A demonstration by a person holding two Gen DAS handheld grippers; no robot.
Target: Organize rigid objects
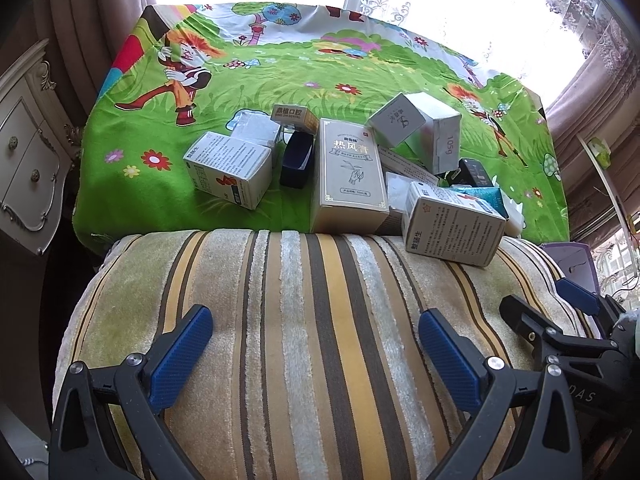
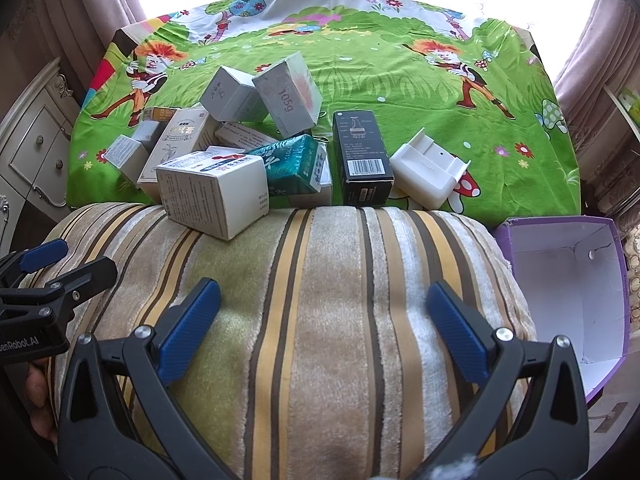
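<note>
I see both my left tongs (image 1: 316,344) and right tongs (image 2: 324,320) spread wide and empty above the striped cushion (image 2: 320,300); the boxes (image 2: 248,148) lie heaped on the green-clothed table (image 2: 400,80), purple carton (image 2: 568,292) to my right.

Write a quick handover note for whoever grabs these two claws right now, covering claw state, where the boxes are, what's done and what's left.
Left claw: open, holding nothing, over the striped cushion.
Right claw: open, holding nothing, over the same cushion.
Boxes: all piled on the green cartoon cloth beyond the cushion. The tall beige box, the 105g box, the teal box, the black barcode box and the white plastic holder are among them. One white medicine box leans onto the cushion edge.
Purple carton: to the right, open, nothing visible inside.
Done: nothing visibly sorted.
Left: the whole pile, probably into the carton.
</note>
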